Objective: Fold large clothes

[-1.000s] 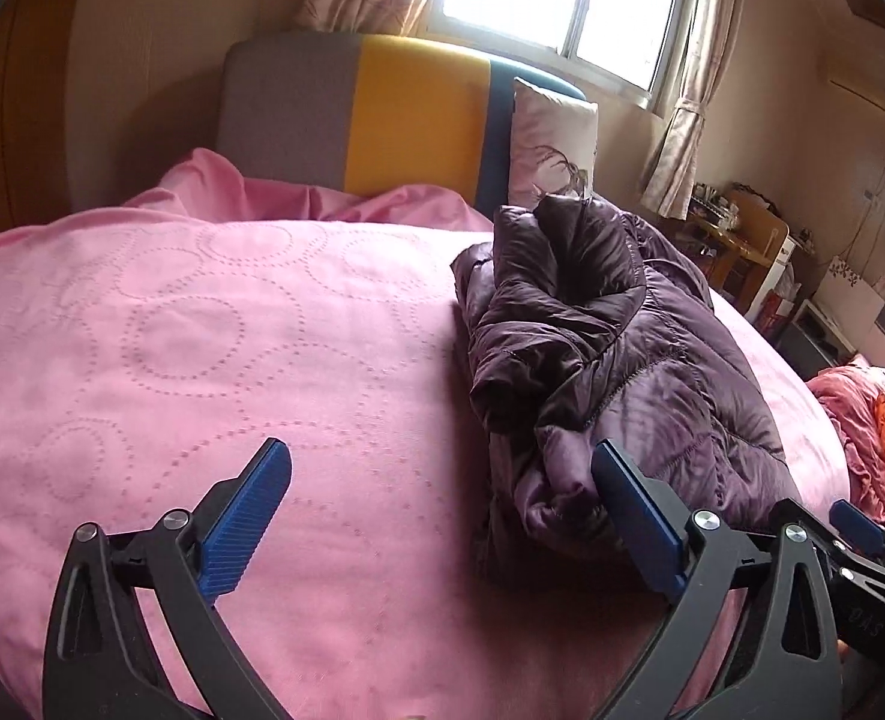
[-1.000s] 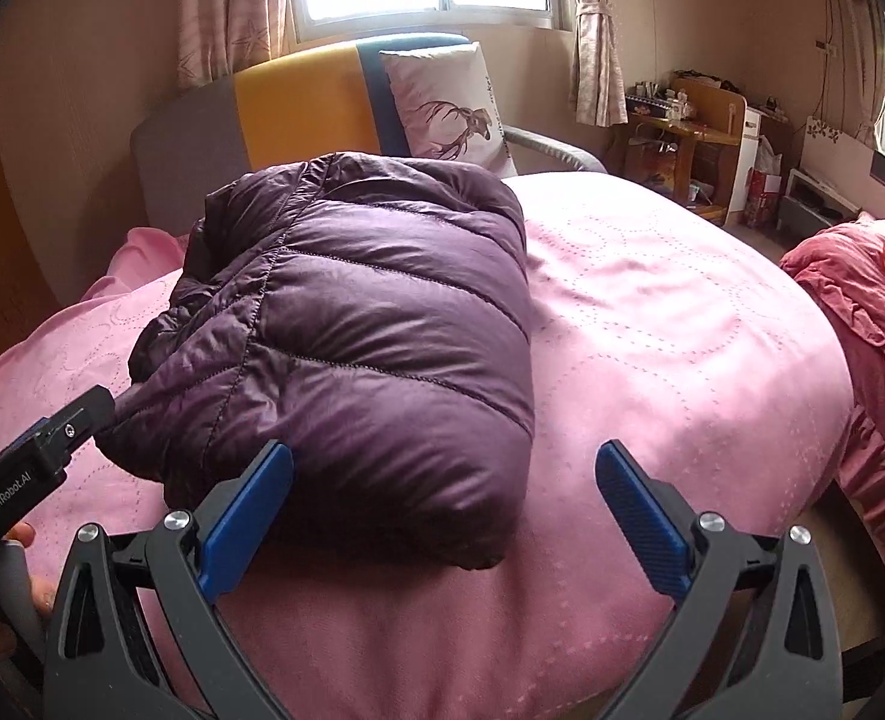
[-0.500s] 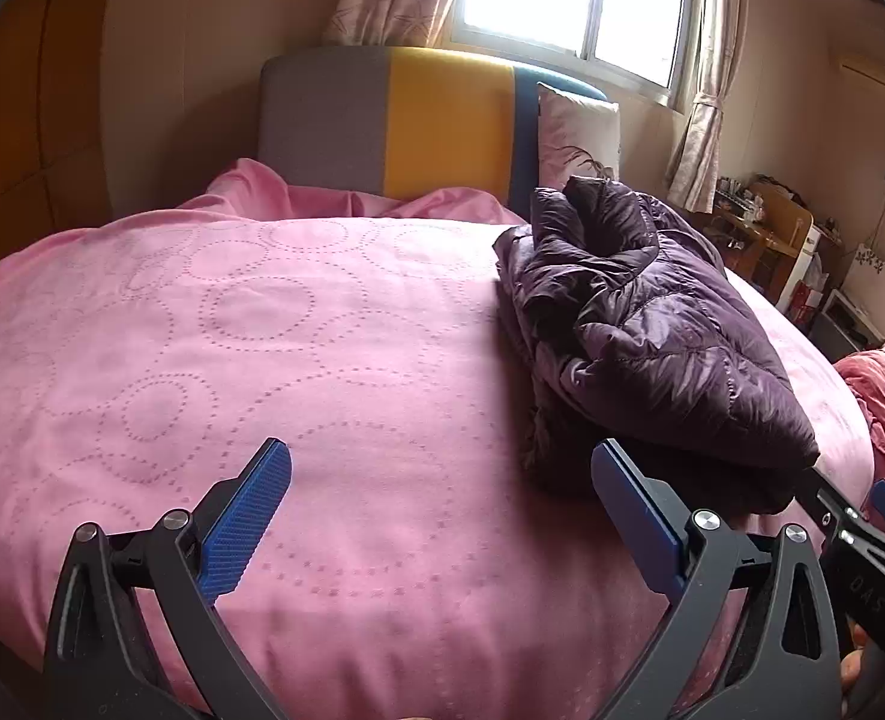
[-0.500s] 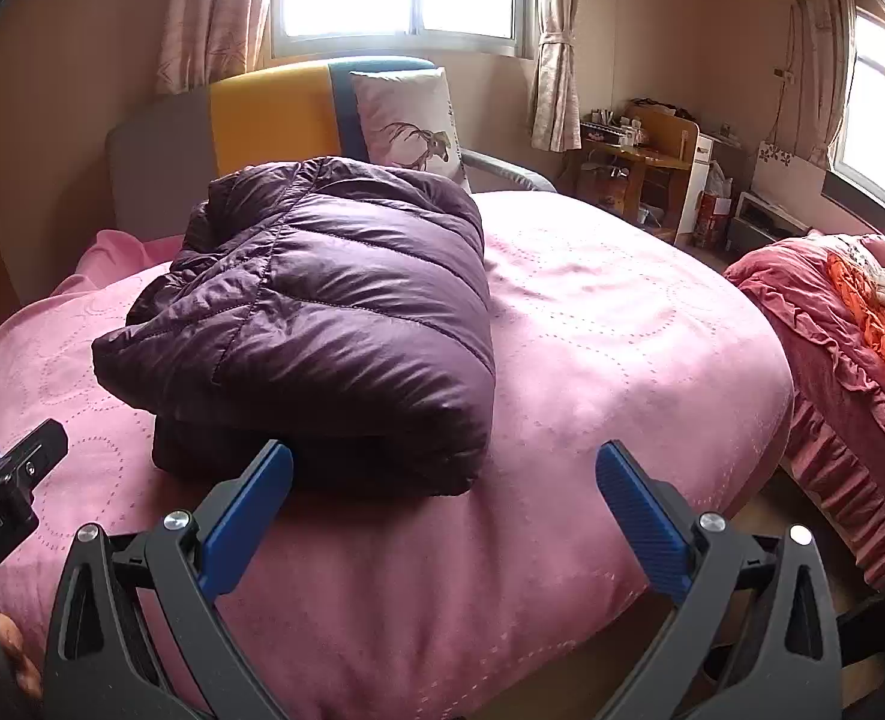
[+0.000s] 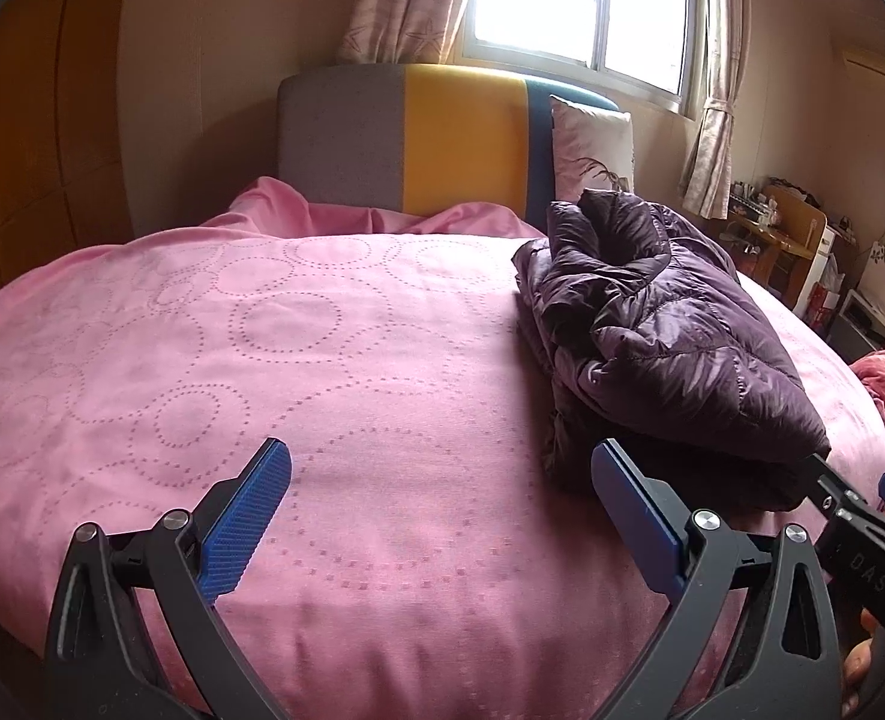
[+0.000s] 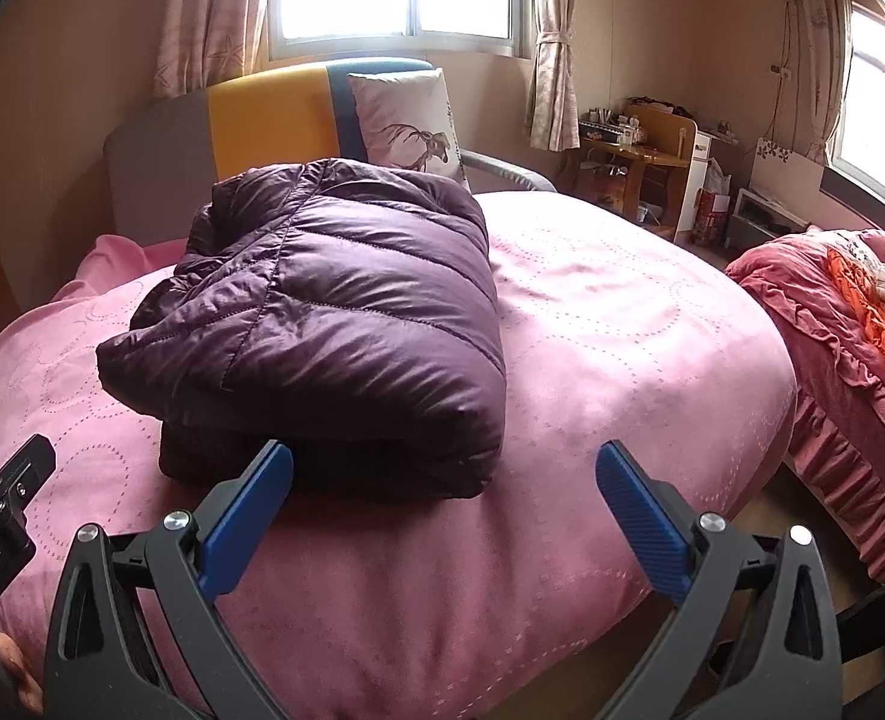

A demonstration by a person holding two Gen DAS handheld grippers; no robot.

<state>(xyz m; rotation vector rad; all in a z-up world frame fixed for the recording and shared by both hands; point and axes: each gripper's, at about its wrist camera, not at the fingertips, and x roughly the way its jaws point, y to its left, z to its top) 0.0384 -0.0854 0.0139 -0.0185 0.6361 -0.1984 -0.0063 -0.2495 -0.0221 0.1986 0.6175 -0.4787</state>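
A dark purple puffer jacket (image 6: 334,324) lies folded in a thick bundle on the pink bedspread (image 6: 622,324). In the left wrist view the jacket (image 5: 664,336) is at the right, on the bedspread (image 5: 262,360). My left gripper (image 5: 442,516) is open and empty, above the bed's near edge, left of the jacket. My right gripper (image 6: 442,516) is open and empty, just in front of the jacket's near fold, apart from it. Each gripper's tip shows at the edge of the other's view.
A grey, yellow and blue headboard (image 5: 442,138) and a deer-print pillow (image 6: 412,120) stand at the back. A second bed with red and orange bedding (image 6: 850,312) is at the right. A wooden desk (image 6: 640,162) is by the window.
Both grippers have pulled back from the jacket toward the near edge of the bed and stayed open. The jacket now looks smaller and lies settled in its folded bundle.
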